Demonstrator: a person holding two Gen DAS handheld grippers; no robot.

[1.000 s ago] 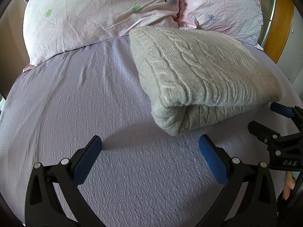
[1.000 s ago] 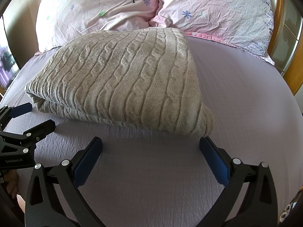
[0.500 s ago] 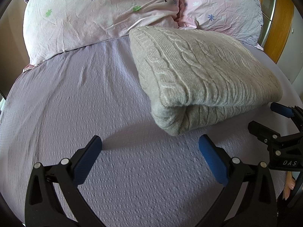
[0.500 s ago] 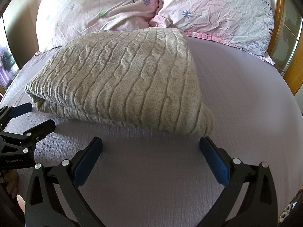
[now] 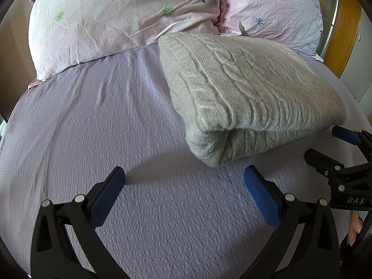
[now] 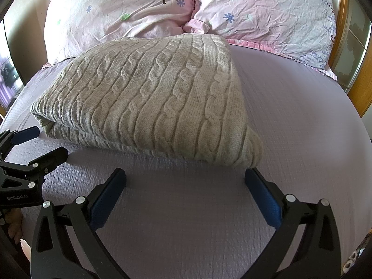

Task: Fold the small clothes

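A beige cable-knit sweater [image 5: 251, 93] lies folded in a thick rectangle on the lilac bed sheet [image 5: 93, 127]; it also shows in the right wrist view [image 6: 151, 97]. My left gripper [image 5: 183, 186] is open and empty, just short of the sweater's near left corner. My right gripper [image 6: 186, 186] is open and empty, just in front of the sweater's near edge, its right finger close to the near right corner. Each gripper shows at the edge of the other's view: the right one [image 5: 330, 146], the left one [image 6: 34, 141].
Two pink flowered pillows [image 5: 121, 16] [image 6: 267, 14] lie at the head of the bed behind the sweater. A wooden frame [image 5: 341, 30] stands at the far right. Bare sheet [image 6: 302, 116] lies on both sides of the sweater.
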